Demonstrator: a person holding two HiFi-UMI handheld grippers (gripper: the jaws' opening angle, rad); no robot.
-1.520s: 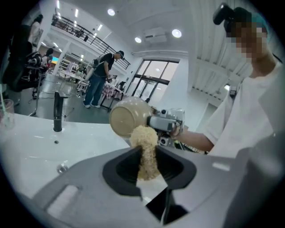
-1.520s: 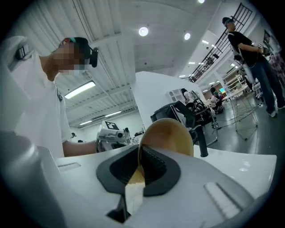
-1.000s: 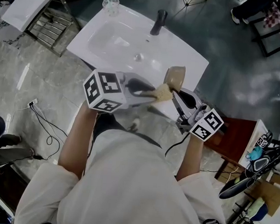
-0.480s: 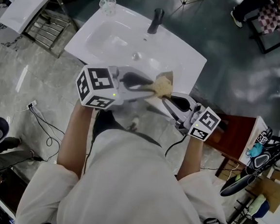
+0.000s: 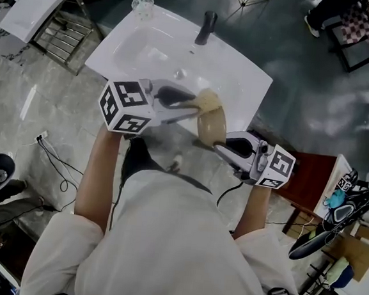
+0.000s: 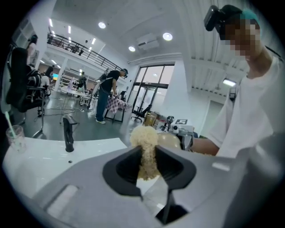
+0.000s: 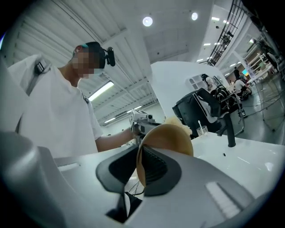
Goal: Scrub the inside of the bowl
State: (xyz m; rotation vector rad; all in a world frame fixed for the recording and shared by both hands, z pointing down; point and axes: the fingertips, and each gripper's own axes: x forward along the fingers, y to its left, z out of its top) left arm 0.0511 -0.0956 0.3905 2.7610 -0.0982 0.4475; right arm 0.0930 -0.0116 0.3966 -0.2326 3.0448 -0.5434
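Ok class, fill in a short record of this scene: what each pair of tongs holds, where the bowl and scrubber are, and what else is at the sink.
left tongs: shut on a yellowish scrubber
right tongs: shut on the rim of the tan bowl
bowl position: held on edge above the near edge of the sink
scrubber position: at the bowl's upper edge; contact unclear
sink: white, with a dark faucet and a clear cup at the back
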